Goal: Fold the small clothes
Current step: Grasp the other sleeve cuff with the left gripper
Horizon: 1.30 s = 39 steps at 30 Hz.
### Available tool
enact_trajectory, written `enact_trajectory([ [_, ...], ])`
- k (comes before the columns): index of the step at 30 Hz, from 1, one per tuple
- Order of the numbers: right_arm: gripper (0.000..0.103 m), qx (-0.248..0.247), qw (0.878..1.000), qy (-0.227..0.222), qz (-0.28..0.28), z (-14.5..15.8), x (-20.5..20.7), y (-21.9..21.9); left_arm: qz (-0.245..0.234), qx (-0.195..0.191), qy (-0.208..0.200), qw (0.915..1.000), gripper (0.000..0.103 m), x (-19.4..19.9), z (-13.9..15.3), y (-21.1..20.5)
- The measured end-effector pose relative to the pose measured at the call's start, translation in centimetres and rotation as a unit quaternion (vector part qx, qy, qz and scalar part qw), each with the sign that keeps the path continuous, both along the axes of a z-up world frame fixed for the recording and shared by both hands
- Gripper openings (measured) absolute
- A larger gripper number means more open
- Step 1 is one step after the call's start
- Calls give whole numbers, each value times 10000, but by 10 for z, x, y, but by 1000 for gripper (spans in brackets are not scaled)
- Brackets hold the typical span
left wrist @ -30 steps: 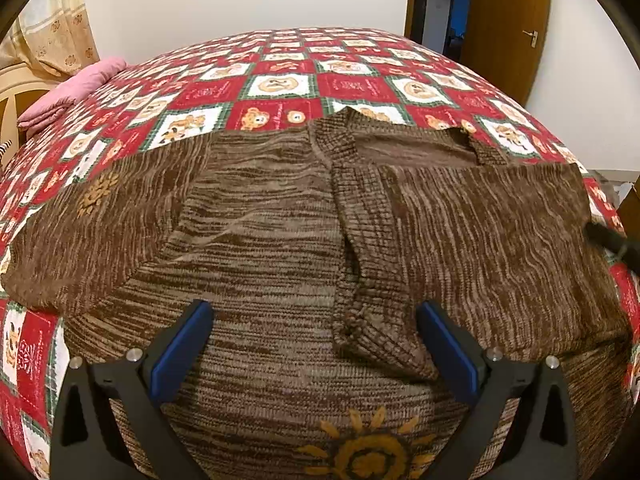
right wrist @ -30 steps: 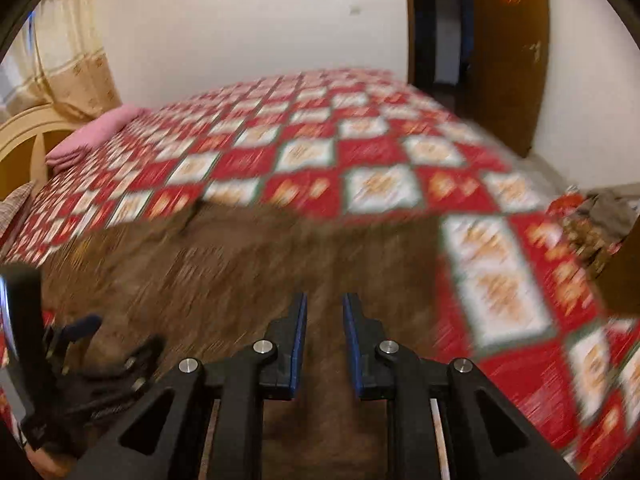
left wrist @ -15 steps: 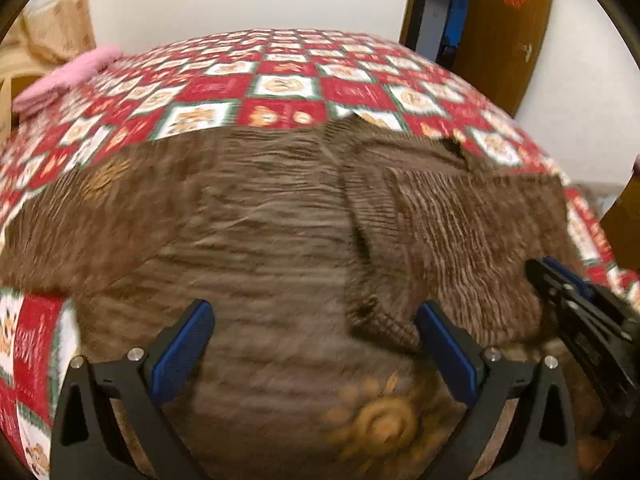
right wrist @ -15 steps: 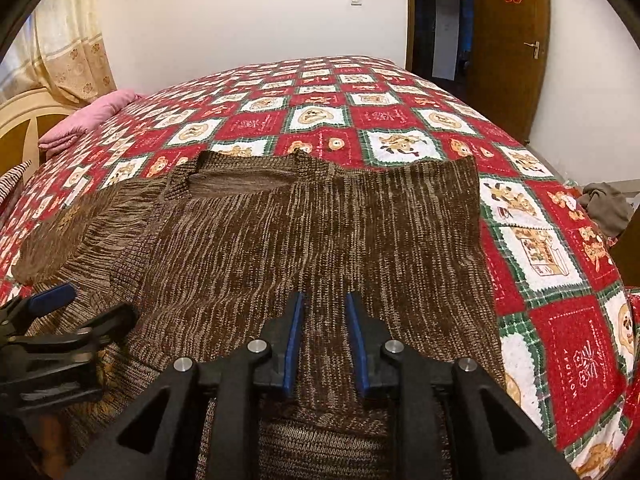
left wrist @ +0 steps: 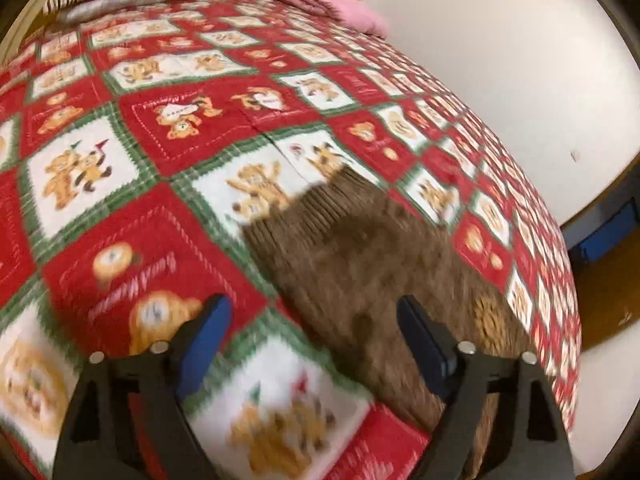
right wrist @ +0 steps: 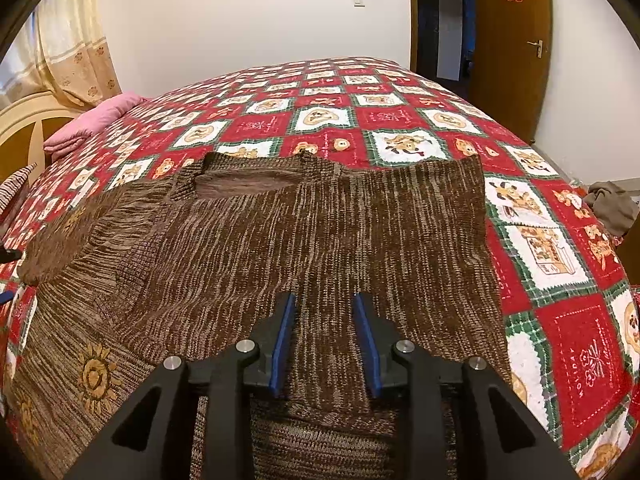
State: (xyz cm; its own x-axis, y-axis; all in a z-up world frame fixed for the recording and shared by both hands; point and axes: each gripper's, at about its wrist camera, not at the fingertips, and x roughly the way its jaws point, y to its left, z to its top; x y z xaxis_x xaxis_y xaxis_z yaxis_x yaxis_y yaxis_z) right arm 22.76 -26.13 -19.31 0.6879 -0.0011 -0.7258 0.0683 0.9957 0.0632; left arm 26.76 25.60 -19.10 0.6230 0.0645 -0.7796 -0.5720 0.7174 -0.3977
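- A brown knitted sweater (right wrist: 304,240) lies spread flat on the red, white and green bear-print bedspread (right wrist: 560,312), neckline toward the far side, one side already folded in over the body
- The right gripper (right wrist: 326,336) hangs just above the sweater's near part; its blue pads (right wrist: 283,336) are parting, with only knit beneath the gap and nothing pinched
- The left gripper (left wrist: 310,344) is over the outstretched sleeve (left wrist: 352,264), whose ribbed cuff lies on the bedspread; its wide-set jaws are narrowing and grip nothing
- A folded pink blanket (right wrist: 92,124) rests near the headboard, well apart from the sweater
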Motion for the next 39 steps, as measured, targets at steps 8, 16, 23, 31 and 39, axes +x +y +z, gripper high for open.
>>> enact_trajectory([
  [8,34,2,10000,-5,4,0,0,0,-180,313,-184,9992,44,19,-6,-5],
  [16,35,28,10000,-16,6,-1,0,0,-25,30,-357,9994,10,8,-7,9],
  [23,35,69,10000,-45,4,-1,0,0,-835,798,-849,9897,9,26,49,-53],
  [31,36,97,9999,-54,6,-1,0,0,-3149,1709,-1587,9200,9,3,90,-228],
  [39,36,118,9999,-62,4,-1,1,0,-3910,1692,-629,9025,8,-9,19,-296],
])
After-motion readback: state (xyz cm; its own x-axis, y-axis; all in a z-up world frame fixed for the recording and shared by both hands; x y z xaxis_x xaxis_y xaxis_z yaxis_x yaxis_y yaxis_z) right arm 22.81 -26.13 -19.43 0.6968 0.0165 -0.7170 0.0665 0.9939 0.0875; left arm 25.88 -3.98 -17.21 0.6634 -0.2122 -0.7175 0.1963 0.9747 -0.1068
